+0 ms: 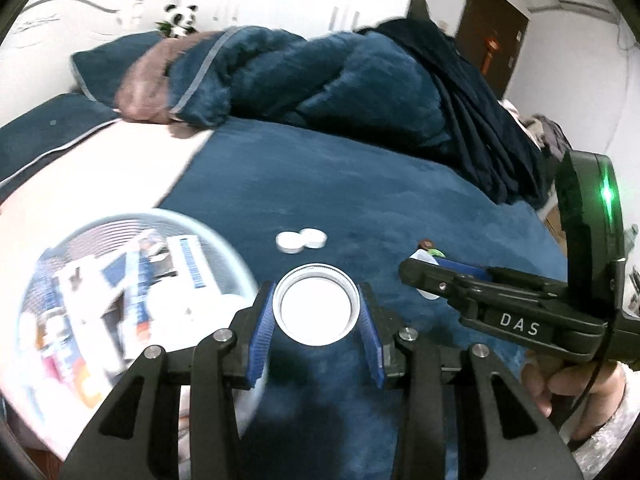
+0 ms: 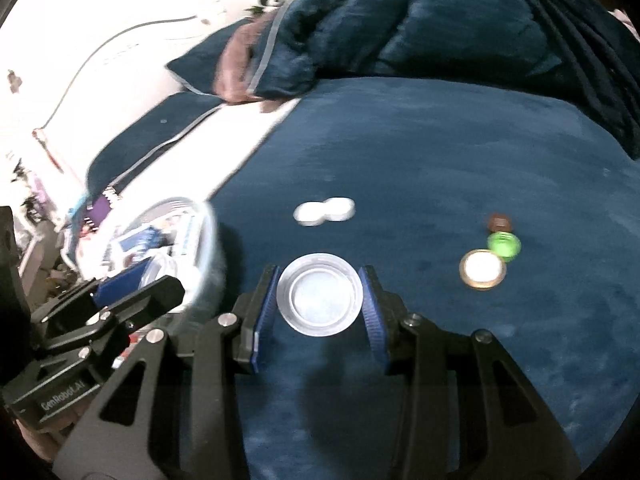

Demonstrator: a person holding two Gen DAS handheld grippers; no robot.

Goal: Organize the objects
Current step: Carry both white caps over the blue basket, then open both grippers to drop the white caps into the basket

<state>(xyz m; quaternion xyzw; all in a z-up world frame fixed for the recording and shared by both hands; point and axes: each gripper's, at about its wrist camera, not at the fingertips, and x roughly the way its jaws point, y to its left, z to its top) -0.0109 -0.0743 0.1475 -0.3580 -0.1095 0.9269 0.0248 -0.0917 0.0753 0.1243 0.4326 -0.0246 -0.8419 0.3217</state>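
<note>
Here the work surface is a dark blue plush bedspread [image 1: 340,184], soft and short-napped. At far left a round clear plastic tub [image 1: 224,248] sits on it, filled with printed cartons and packets; the contents are blurred. Just right of the tub, the left gripper [image 1: 317,312] is clamped on a white screw cap [image 1: 316,306] with a ribbed metallic rim, open side toward the camera; both blue ridged pads [image 1: 262,322] press its edge. Beyond it, two flat white discs [image 1: 301,240] lie touching each other, well apart from either claw.

In the right wrist view the right gripper [image 2: 320,300] is closed on a translucent round lid [image 2: 320,299] with a raised inner ring, pads against its rim on both sides. To its right lie three small caps in a close cluster: a gold-rimmed cap [image 2: 482,269], a green cap [image 2: 504,245] and a brown cap [image 2: 499,222].

The left wrist view mostly hides that cluster behind the right gripper's body; only the right wrist view shows all three. A rumpled blue blanket [image 1: 320,80] and a toy panda [image 1: 181,19] lie at the back.
</note>
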